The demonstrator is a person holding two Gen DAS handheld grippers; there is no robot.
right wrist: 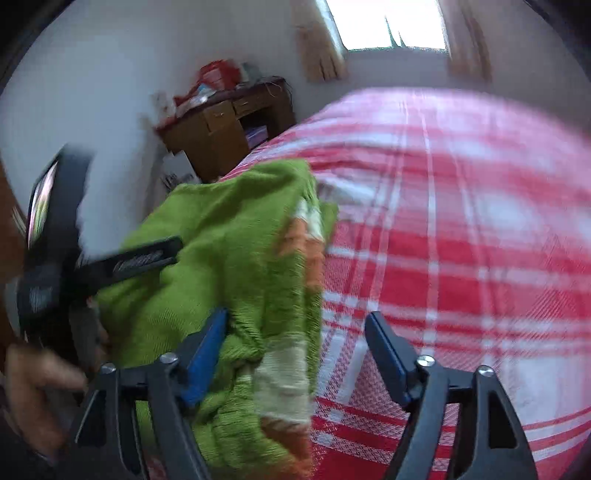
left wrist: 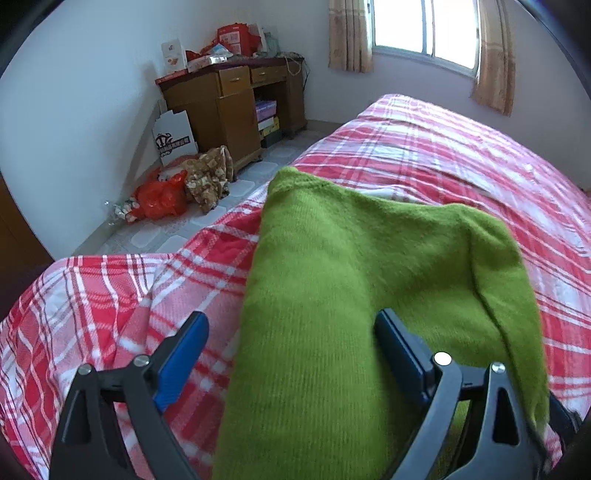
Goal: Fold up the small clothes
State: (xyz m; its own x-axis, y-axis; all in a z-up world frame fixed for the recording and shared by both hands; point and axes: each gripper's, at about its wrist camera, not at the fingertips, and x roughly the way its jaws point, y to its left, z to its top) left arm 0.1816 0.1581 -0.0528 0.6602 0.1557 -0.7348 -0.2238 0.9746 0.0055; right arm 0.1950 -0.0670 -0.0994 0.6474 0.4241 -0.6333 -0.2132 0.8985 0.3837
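A green knitted sweater (left wrist: 332, 280) lies folded on the red-and-white plaid bed cover (left wrist: 461, 173). My left gripper (left wrist: 291, 325) is open, its jaws wide apart over the sweater's near left edge, and a sleeve hangs over its right side. In the blurred right wrist view the sweater (right wrist: 221, 258) shows orange and cream stripes along its edge. My right gripper (right wrist: 295, 325) is open, straddling that striped edge. The left gripper's body (right wrist: 55, 266) and a hand appear at the left.
A wooden desk (left wrist: 236, 99) with clutter stands against the far wall. Bags and a red sack (left wrist: 162, 199) lie on the tiled floor beside the bed. A curtained window (left wrist: 424, 33) is behind the bed. The plaid cover (right wrist: 461, 240) stretches to the right.
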